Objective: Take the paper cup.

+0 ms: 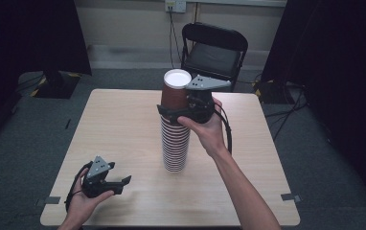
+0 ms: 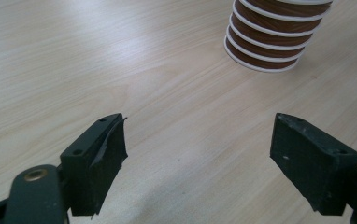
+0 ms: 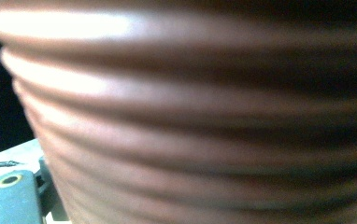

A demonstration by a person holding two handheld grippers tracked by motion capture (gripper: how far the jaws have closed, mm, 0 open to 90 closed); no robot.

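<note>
Tall stack of paper cups [image 1: 175, 139] standing mid-tabletop [image 1: 123, 124], upside down, rims toward the wood. Right tool [image 1: 174, 112] around the top cup [image 1: 175, 93], jaws either side of its wall; clenched or merely enclosing, cannot tell. Left tool [image 2: 195, 154] released, low on the near-left side of the stack, well apart. Likely light, thin-walled, easily crushed, nested tight; best taken gently around the wall, lifted straight up to avoid toppling.
</note>
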